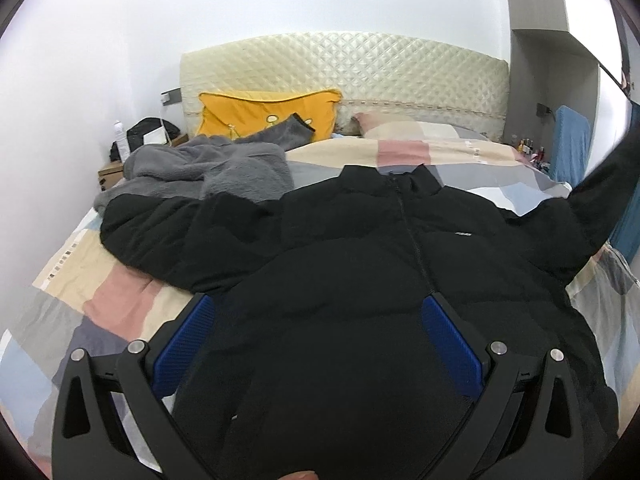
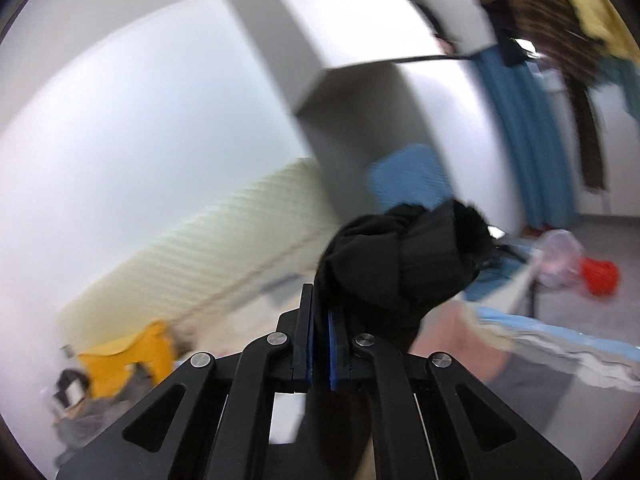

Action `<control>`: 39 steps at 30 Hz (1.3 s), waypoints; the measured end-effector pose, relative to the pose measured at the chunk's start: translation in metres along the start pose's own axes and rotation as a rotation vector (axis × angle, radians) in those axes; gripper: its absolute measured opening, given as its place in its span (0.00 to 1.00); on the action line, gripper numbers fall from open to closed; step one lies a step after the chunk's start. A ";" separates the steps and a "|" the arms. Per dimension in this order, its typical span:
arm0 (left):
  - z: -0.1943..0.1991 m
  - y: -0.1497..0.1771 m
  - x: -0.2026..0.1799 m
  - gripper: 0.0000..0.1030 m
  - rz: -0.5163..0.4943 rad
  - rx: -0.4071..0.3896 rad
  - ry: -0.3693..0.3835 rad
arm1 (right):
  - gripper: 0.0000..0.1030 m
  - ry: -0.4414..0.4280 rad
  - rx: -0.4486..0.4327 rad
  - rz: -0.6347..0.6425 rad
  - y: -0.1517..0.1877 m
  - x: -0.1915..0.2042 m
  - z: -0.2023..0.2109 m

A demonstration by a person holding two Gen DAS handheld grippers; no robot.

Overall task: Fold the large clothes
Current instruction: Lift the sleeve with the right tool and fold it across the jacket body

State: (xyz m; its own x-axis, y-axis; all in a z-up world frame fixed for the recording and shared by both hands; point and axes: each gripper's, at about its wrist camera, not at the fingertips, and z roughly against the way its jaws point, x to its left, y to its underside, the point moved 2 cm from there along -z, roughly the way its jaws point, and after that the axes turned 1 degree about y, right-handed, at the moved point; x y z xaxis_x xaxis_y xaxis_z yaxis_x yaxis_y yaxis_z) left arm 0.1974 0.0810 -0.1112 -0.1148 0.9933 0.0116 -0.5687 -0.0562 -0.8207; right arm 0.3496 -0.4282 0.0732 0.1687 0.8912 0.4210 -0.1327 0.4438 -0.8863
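A large black puffer jacket lies front up on the bed, zipper closed, collar toward the headboard. My left gripper is open, its blue pads spread wide just above the jacket's lower body. The jacket's right sleeve is lifted up off the bed at the right edge. My right gripper is shut on the black sleeve cuff and holds it in the air, tilted; that view is blurred by motion.
A patchwork quilt covers the bed. A grey fleece garment lies left of the jacket, with a yellow pillow and cream headboard behind. A nightstand stands at left, blue fabric at right.
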 end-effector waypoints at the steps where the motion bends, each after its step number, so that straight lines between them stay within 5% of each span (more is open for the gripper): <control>1: 0.002 0.001 0.003 1.00 -0.004 0.001 -0.005 | 0.02 -0.042 0.003 0.023 0.001 0.026 0.004; 8: 0.008 0.004 0.027 1.00 -0.009 0.008 -0.049 | 0.02 -0.282 0.054 0.196 0.031 0.181 0.030; 18: -0.002 0.018 0.070 1.00 0.033 0.052 -0.095 | 0.02 -0.516 0.309 0.416 0.181 0.326 0.022; 26: -0.012 0.032 0.102 1.00 0.087 0.094 -0.110 | 0.02 -0.606 0.608 0.440 0.325 0.380 -0.002; 32: -0.022 0.038 0.133 1.00 0.182 0.110 -0.114 | 0.02 -0.580 0.747 0.504 0.409 0.389 -0.011; 35: -0.031 0.043 0.137 1.00 0.192 0.135 -0.111 | 0.03 -0.570 0.756 0.519 0.420 0.375 -0.008; 39: -0.033 0.043 0.132 1.00 0.181 0.135 -0.089 | 0.03 -0.545 0.695 0.503 0.396 0.353 -0.010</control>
State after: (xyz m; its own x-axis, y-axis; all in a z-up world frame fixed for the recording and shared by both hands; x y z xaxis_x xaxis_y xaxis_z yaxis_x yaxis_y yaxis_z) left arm 0.1845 0.2133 -0.1636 -0.2930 0.9533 -0.0734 -0.6354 -0.2515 -0.7301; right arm 0.3663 0.0611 -0.1307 -0.5088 0.8337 0.2146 -0.6328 -0.1932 -0.7498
